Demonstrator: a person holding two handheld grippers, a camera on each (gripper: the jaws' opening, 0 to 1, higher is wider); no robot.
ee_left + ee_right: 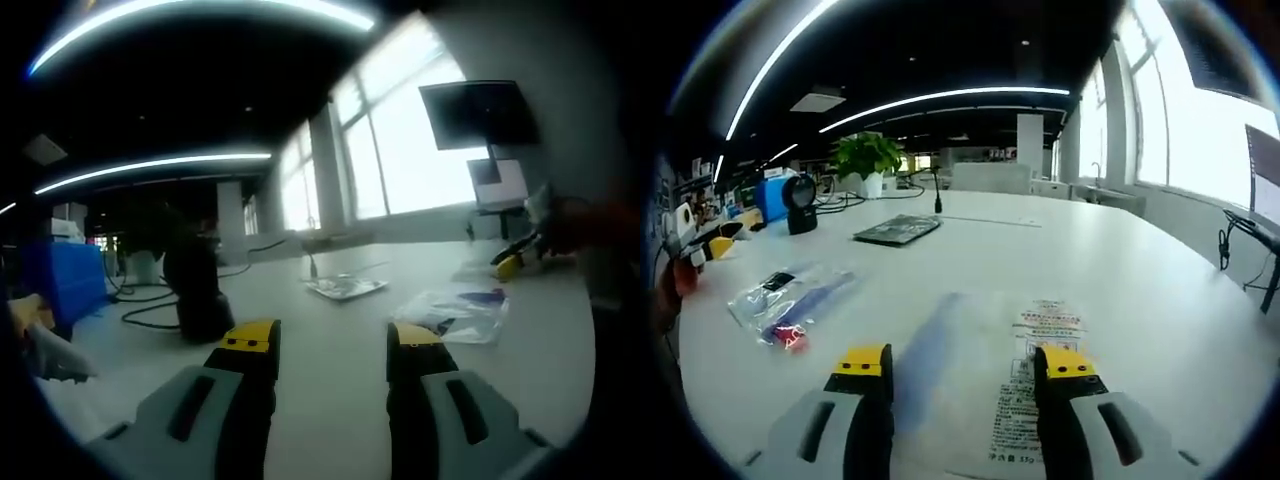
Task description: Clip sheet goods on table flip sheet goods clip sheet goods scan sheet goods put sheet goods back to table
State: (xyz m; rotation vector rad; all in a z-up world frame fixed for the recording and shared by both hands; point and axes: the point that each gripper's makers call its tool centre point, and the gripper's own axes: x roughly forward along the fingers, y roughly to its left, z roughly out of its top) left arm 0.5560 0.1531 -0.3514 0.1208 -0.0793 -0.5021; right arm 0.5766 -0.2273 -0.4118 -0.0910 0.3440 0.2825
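In the right gripper view a flat clear sheet packet (1025, 375) with a printed label lies on the white table (1120, 270), straight ahead. My right gripper (964, 362) hovers over its near end, open, its right jaw above the label and nothing held. My left gripper (331, 338) is open low over the table (330, 390), with bare surface between its jaws. A clear bag with blue contents (458, 312) lies just ahead to its right. A black scanner (196, 290) stands ahead to the left, seen again as a scanner (800, 206) far left.
A flat shiny packet (346, 287) lies farther back. A clear bag with blue and red items (790, 296) and a dark flat packet (898, 230) lie on the table. A blue box (62, 282), cables (150, 312), a plant (866, 156) and a monitor (478, 112) ring the table.
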